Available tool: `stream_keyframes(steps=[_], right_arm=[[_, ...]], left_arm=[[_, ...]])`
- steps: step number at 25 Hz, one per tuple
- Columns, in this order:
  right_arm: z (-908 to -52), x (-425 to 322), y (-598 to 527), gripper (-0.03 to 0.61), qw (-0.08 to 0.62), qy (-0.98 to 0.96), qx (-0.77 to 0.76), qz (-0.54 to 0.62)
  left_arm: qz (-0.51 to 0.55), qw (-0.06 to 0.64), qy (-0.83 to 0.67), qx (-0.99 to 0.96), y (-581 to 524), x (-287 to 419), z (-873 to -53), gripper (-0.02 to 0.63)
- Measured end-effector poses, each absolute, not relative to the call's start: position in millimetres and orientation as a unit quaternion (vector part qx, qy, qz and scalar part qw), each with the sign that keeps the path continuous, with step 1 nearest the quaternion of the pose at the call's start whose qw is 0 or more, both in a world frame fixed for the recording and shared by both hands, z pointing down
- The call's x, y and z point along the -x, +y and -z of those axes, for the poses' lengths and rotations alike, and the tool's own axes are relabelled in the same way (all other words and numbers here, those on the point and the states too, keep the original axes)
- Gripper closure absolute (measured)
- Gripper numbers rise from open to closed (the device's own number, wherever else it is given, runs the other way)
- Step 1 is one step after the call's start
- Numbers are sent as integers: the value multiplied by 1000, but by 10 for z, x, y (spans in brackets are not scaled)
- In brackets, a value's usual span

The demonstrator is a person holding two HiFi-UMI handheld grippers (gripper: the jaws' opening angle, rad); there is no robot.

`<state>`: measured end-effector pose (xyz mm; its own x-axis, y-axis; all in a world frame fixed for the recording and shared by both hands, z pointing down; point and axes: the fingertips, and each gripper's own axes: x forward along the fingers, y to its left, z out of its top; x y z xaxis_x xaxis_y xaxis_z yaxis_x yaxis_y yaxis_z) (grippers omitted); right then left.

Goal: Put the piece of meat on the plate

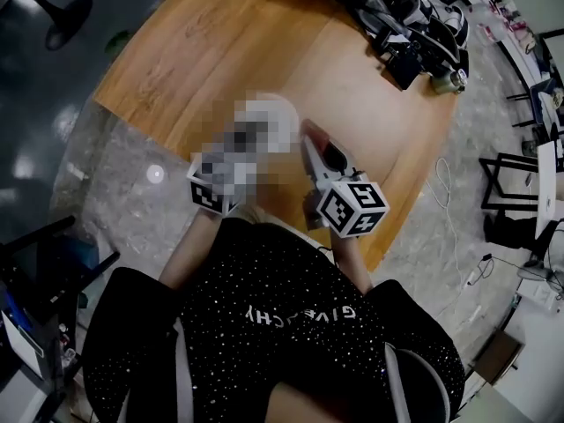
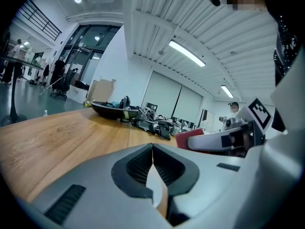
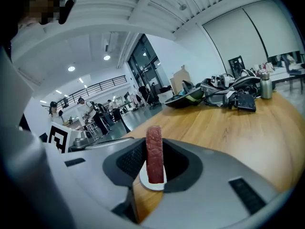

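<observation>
The right claw (image 3: 154, 160) grips the piece of meat (image 3: 153, 144), a red strip standing upright between its pads, above the wooden worktop (image 3: 228, 128). The left claw (image 2: 152, 163) is closed with nothing in it, just beside the right one at its 9 o'clock in the head view.

The white plate (image 3: 151, 185) shows just past the lower end of the meat in the right gripper view. From the head view it lies on the worktop at about 11 o'clock of the right claw's tip, close by and partly behind a mosaic patch.

The step in hand looks like carrying the meat to the plate. To do it well, the person should keep the grip firm until the strip hangs over the plate's middle rather than its rim. The claw should then come down until the lower end of the meat meets the plate, tip so the strip lies flat, and only then open. The left claw should keep clear of the plate. The pile of gear (image 1: 414, 25) at 1 o'clock is well apart and no hindrance.
</observation>
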<state>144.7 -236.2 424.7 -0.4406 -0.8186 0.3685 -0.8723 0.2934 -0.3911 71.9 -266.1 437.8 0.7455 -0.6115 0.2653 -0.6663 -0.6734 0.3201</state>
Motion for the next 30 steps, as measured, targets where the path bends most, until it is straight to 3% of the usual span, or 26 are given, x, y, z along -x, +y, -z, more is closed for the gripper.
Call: stream_keyframes(steps=[16,30], right_arm=[[-4197,-1292,-2931,480,68,-802,-508,-306],[-5087,-921,-3145,480,62,-736,-443,-508]], left_arm=[[-74,226,-364,-901,-3214,-573,-4372,601],[-67,164,-392,-903,-3230,-160,-4611,601]])
